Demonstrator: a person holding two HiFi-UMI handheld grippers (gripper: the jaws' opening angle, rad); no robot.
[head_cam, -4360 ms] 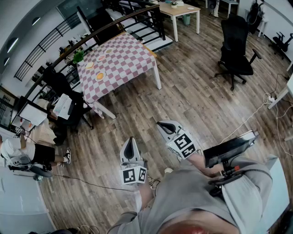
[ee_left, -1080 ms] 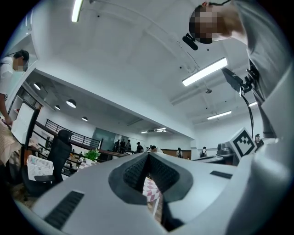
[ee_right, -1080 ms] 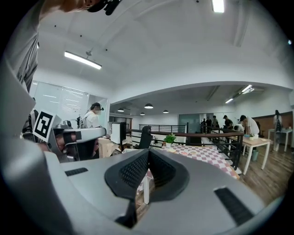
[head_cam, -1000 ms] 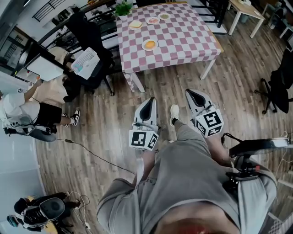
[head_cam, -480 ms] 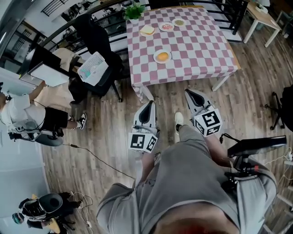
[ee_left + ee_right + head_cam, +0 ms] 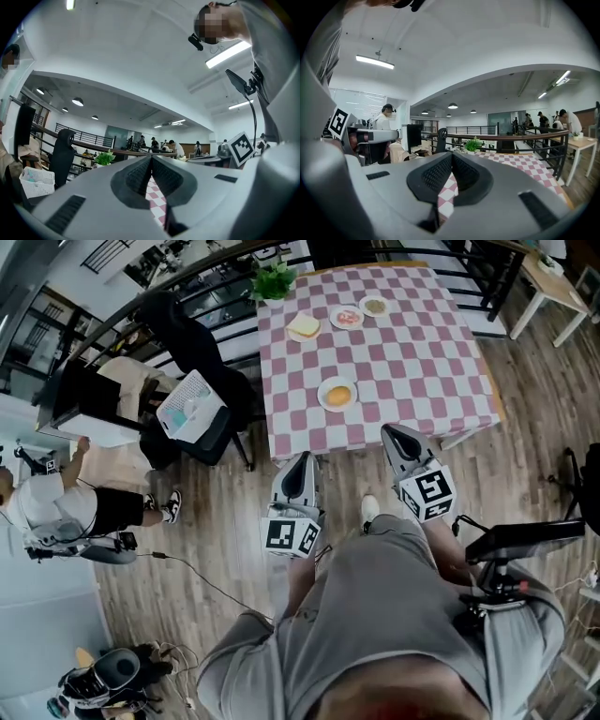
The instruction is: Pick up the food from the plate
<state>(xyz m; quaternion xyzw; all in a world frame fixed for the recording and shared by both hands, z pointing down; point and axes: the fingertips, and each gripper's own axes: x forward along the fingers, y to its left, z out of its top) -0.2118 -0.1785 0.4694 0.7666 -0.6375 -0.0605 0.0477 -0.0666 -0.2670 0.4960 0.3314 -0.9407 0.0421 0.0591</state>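
A table under a pink-and-white checked cloth (image 6: 412, 362) stands ahead. Its nearest white plate (image 6: 337, 394) holds a round orange piece of food. Farther back lie a slice of bread (image 6: 304, 326), a second plate (image 6: 347, 317) and a small bowl (image 6: 375, 306). My left gripper (image 6: 302, 460) and right gripper (image 6: 392, 432) are both held level just short of the table's near edge. Both are shut and empty. In the left gripper view the jaws (image 6: 151, 161) meet, with cloth showing below. The right gripper (image 6: 451, 159) is likewise shut, with the cloth (image 6: 525, 164) beyond it.
A potted plant (image 6: 274, 279) sits at the table's far left corner. A black office chair (image 6: 178, 324) and a white basket (image 6: 190, 407) stand left of the table. A person (image 6: 56, 512) sits farther left. A cable (image 6: 187, 568) runs across the wooden floor.
Both grippers have moved forward to the table, still shut. In the head view the table has come much closer and now reaches their tips.
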